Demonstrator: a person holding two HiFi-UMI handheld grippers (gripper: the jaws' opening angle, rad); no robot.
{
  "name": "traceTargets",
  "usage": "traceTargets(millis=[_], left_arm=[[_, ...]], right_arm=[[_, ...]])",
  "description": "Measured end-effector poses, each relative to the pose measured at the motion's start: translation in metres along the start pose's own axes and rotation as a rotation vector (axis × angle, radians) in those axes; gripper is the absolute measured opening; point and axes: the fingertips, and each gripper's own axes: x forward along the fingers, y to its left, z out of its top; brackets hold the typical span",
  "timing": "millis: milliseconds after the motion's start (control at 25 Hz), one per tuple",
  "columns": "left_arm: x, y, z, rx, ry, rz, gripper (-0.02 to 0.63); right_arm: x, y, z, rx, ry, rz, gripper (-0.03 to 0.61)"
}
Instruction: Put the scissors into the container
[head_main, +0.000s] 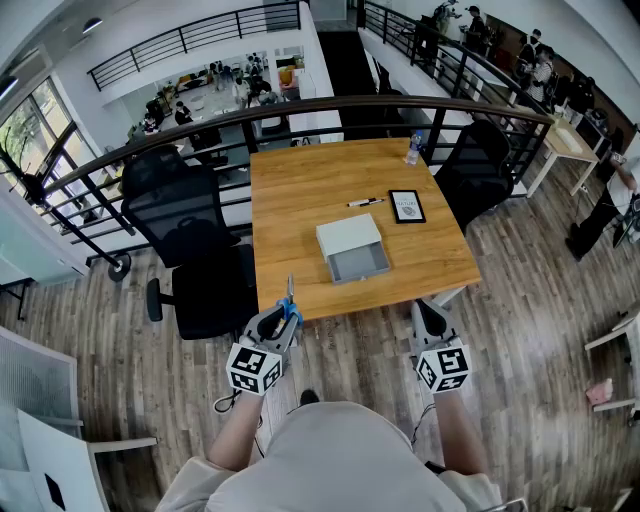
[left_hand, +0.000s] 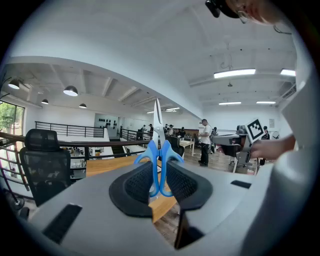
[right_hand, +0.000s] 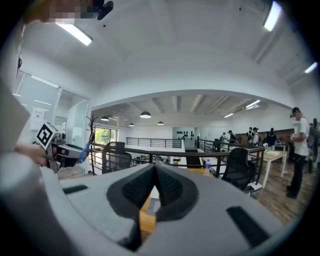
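The scissors (head_main: 289, 300) have blue handles and stand with their blades pointing up and away from me. My left gripper (head_main: 285, 318) is shut on the handles, just off the near edge of the wooden table (head_main: 300, 215). In the left gripper view the scissors (left_hand: 158, 155) sit upright between the pads of the left gripper (left_hand: 159, 180). The container (head_main: 352, 250), an open white and grey box, lies mid-table, well ahead of both grippers. My right gripper (head_main: 430, 318) is held at the near right table edge, shut with nothing in it; the right gripper view shows the right gripper (right_hand: 154, 172) with its jaws meeting.
On the table beyond the container lie a pen (head_main: 365, 202) and a black-framed card (head_main: 407, 206), with a bottle (head_main: 413, 148) at the far edge. Black office chairs (head_main: 185, 225) stand left of the table and another chair (head_main: 478, 170) at the far right. A curved railing (head_main: 300, 110) runs behind.
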Motion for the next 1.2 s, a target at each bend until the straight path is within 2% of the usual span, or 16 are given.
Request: traceTargets(millis=[720, 1200], left_arm=[[0.002, 0.01, -0.002, -0.006, 0.009, -0.014, 0.077], [0.004, 0.045, -0.02, -0.037, 0.022, -0.032, 0.078]], right_arm=[[0.01, 0.005, 0.001, 0.008, 0.009, -0.013, 0.003], [0.035, 0.025, -0.015, 0.004, 0.052, -0.046, 0.003]])
